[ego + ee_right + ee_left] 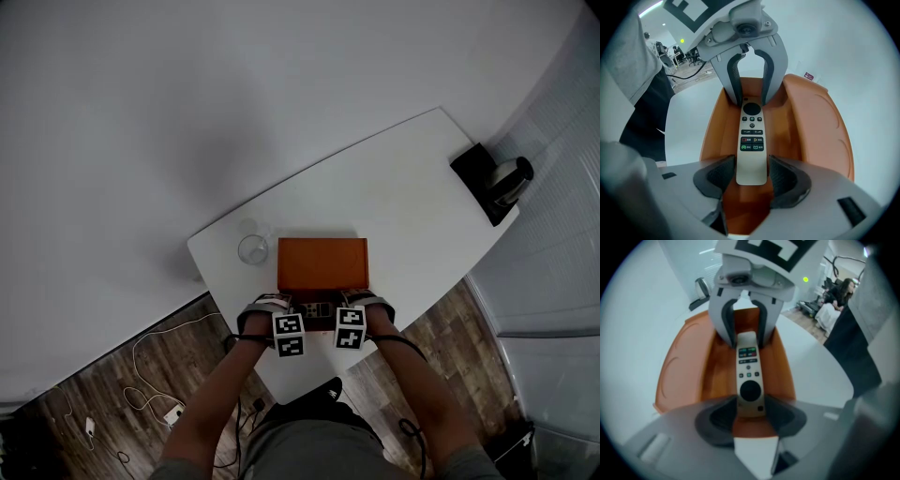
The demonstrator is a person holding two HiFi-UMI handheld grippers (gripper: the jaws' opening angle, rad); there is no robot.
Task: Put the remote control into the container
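My left claw (750, 414) is closed onto the remote control (749, 380). Its two dark pads (717, 418) press against the sides of the end that carries the round black button. Straight ahead of it, facing it head-on, my right claw (751, 174) stands at the remote's other, plain end. There the jaws are a little wider than the remote, with the pads just beside its edges and a thin sliver showing on one side, so I read that claw as slightly open and not gripping. The remote runs lengthwise from one claw to the other, buttons up, inside the open tray of the orange container (715, 136), directly under both sets of jaws. I cannot tell whether it rests on the tray floor. The container's lid (820, 126) lies folded open to the right of the right claw, which is the side away from me in the head view. The container sits by the near edge of the white table (403, 206). A clear glass (253, 249) stands just beyond the left claw, close beside the lid's corner. Well past the right claw, at the table's far corner, a dark kettle (511, 178) sits on a black mat (473, 169). Behind both claws, below the table edge, cables (155, 370) trail over a wooden floor (441, 347).
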